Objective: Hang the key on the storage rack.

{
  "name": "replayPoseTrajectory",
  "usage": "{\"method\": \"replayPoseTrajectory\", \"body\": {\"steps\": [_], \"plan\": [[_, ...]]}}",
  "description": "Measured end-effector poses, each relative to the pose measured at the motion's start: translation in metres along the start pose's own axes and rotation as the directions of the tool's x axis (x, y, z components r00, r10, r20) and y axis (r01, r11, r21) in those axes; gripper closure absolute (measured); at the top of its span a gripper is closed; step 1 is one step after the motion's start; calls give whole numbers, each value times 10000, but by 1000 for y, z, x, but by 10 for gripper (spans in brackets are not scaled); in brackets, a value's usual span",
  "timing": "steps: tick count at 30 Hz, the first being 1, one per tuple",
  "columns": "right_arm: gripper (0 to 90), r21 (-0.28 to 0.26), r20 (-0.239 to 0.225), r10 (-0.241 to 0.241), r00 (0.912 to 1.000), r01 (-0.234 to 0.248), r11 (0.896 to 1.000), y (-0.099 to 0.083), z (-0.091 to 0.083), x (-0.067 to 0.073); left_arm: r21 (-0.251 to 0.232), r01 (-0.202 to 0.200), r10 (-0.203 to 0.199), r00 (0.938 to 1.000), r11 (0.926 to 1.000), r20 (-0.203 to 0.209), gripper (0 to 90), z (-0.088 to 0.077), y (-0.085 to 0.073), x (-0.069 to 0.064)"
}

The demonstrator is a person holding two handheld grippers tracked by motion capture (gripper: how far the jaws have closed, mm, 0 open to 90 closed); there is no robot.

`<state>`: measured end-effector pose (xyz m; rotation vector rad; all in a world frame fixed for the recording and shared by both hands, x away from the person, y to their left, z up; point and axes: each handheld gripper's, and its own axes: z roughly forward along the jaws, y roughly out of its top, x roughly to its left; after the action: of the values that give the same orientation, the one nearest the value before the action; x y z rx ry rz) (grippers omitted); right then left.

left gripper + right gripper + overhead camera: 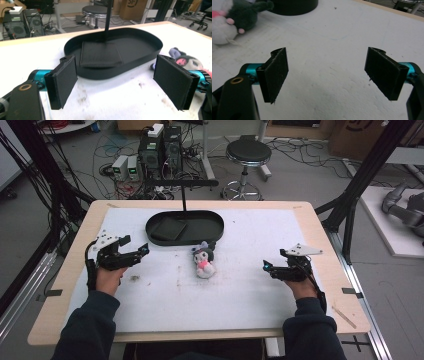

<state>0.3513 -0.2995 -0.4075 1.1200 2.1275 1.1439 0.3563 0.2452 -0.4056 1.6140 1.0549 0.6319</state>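
A small plush toy (pixel 204 262) lies on the white mat (pixel 240 290) near the middle of the bench (pixel 60 300), just in front of a black oval tray (pixel 212 231) and close to its near rim. The toy has a pale body, a dark head and pink spots; in the right gripper view it sits at the top left corner (pixel 229 20), and in the left gripper view it peeks out behind the right-hand finger (pixel 186 61).

The tray holds a flat dark square pad (pixel 168 228), seen lying in the tray's left part in the left gripper view (pixel 100 53). A thin black post (pixel 108 18) rises from the tray behind the pad.

The left gripper (pixel 134 249) rests to the left of the toy, pointed toward the tray, its fingers (pixel 63 80) spread wide with nothing between them. The right gripper (pixel 272 266) is well to the right of the toy, its fingers (pixel 274 72) likewise wide apart over bare mat.

A round stool (pixel 247 154) stands on the floor beyond the bench.
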Motion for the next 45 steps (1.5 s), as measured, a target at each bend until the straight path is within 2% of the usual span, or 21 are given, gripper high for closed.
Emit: {"method": "replayPoseTrajectory", "body": {"steps": [2,5,7,10,14,18,21,23,29,31,33,36,39,43,45], "plan": [[194,-57,-128,3,9999,-4,10000,3,2,5,64,-48,48,10000,10000,-47,188,-2,-3,0],[208,-122,-330,-107,9994,103,9999,7,4,13,53,127,-127,9999,9999,75,188,-4,-4,1],[296,-258,-409,-110,9991,99,9996,10,5,18,-81,255,-255,9997,9996,15,188,-4,-5,2],[296,-361,-453,-285,9986,269,9990,16,11,26,-170,246,-245,9997,9996,31,187,-6,-5,4],[262,-40,-428,-437,9981,435,9990,22,27,37,-174,259,-258,9996,9995,82,188,-7,-7,8],[232,-26,-562,-683,9961,683,9977,35,42,54,-11,106,-106,9999,9999,78,195,-6,-9,11],[210,1,-725,-703,9949,705,9975,47,53,70,102,140,-141,9999,9998,60,208,-5,-10,14],[208,-70,-777,-885,9930,882,9961,54,62,81,42,217,-217,9998,9998,26,214,-5,-10,15],[208,352,-1124,-1145,9870,1191,9923,71,91,113,115,278,-278,9996,9995,40,230,-3,-12,18],[208,422,-1176,-1114,9868,1171,9922,75,100,122,156,306,-307,9995,9994,55,236,-3,-12,18],[208,324,-1242,-803,9890,850,9959,78,108,129,141,338,-339,9994,9993,74,237,-3,-12,19],[208,574,-1026,-764,9918,826,9949,77,118,137,188,369,-370,9993,9991,34,239,-4,-12,19],[208,1187,-894,-781,9929,885,9890,74,128,142,209,359,-360,9993,9991,29,244,-4,-12,20],[180,1286,-1193,-841,9893,994,9867,72,136,145,246,440,-441,9990,9987,30,250,-4,-13,20],[179,1404,-1420,-674,9876,875,9862,71,139,146,253,444,-445,9990,9987,29,252,-4,-13,21]]}}
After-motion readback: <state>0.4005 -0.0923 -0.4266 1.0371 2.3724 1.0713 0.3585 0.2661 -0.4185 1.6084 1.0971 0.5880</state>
